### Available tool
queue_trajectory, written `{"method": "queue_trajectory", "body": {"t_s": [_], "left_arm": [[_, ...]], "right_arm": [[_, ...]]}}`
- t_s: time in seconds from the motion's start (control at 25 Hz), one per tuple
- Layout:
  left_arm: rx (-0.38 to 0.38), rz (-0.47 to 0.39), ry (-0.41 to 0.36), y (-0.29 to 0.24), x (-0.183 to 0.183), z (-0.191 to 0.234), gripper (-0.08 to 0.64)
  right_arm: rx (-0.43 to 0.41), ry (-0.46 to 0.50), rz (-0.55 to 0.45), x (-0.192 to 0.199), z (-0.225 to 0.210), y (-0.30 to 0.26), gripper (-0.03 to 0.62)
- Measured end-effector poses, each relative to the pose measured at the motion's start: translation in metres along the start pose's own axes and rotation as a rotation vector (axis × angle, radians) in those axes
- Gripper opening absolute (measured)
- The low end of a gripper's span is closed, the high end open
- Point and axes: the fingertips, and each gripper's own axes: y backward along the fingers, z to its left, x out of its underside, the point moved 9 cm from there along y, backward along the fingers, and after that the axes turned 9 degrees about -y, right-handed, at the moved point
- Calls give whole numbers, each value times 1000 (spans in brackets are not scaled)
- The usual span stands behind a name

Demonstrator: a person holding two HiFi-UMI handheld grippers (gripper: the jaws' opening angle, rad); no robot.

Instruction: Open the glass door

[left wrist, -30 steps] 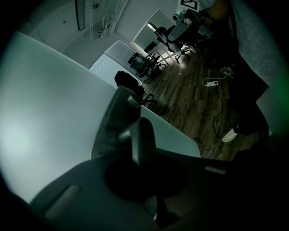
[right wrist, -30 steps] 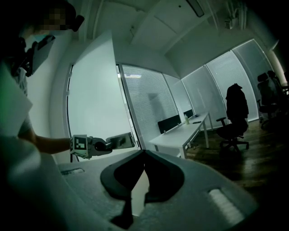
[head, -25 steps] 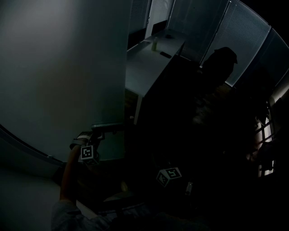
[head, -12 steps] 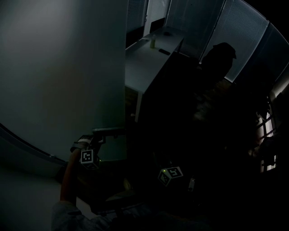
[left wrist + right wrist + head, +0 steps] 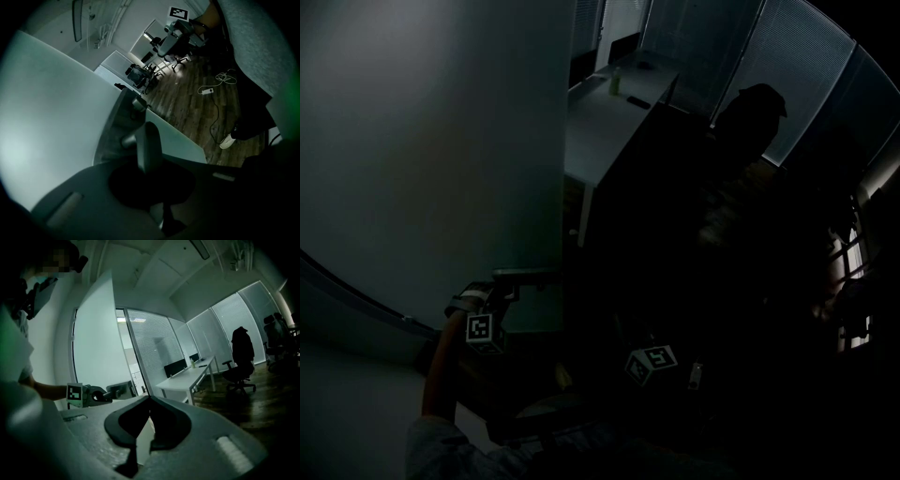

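Left gripper (image 5: 149,165): is clamping its jaws on the handle (image 5: 146,147), the bar sitting right at the jaw tips.
Right gripper (image 5: 149,398): is hanging low, to the right of the left one and apart from it, jaws pressed together with nothing between them, pointing past the door's edge toward the desk.
Door (image 5: 431,141): is standing as a tall pale panel on the left, its free edge running down the middle of the head view.
Handle: a dark bar on a short round post, is sticking out of the door close to that free edge.
Forearm (image 5: 441,366): is reaching up bare from the lower left to the left gripper.
Desk (image 5: 605,117): long and white, is showing beyond the door's edge, with a small bottle (image 5: 617,84) standing on it.
Chair (image 5: 241,359): is sitting beside the desk with a dark jacket draped over its back.
Blinds (image 5: 154,345): are covering the glass walls behind the desk.
Floor (image 5: 187,101): dark wood, with a cable (image 5: 213,108) trailing across it.
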Motion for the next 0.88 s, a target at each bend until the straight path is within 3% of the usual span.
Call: {"method": "queue_trajectory", "body": {"t_s": [0.88], "left_arm": [[39,-34,-45,47,-17,-44,9]], "right_arm": [[17,-6,-19,18,13,44,2]]}}
